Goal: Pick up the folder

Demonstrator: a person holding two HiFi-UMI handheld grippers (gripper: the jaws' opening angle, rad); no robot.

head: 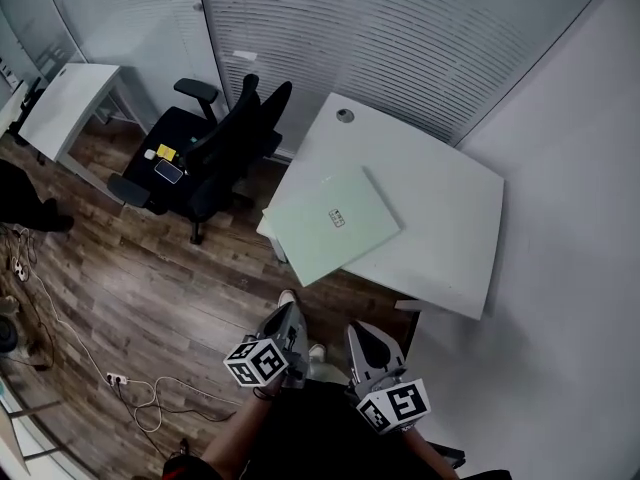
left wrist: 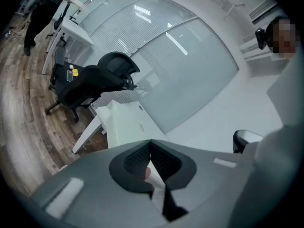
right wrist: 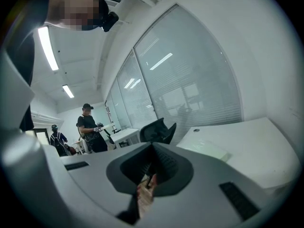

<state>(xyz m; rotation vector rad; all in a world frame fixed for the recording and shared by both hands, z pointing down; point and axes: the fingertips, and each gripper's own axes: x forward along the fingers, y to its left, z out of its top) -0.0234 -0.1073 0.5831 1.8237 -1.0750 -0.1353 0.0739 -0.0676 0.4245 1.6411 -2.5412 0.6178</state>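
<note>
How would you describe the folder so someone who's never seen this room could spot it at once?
Find the white desk in the corner between the slatted blinds and the plain white wall. On its corner nearest the black office chair lies a flat, square, pale green folder. It is the only loose thing on the desktop, with a small label at its centre.

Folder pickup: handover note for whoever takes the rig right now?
Left gripper: shut, nothing held, low by the person's body.
Right gripper: shut, nothing held, beside the left.
Folder: pale green, flat on the white desk; its near corner seems to jut past the desk edge. Both grippers are well short of it.
Done: nothing.
To do: open a gripper, reach in, grip the folder, lift.
</note>
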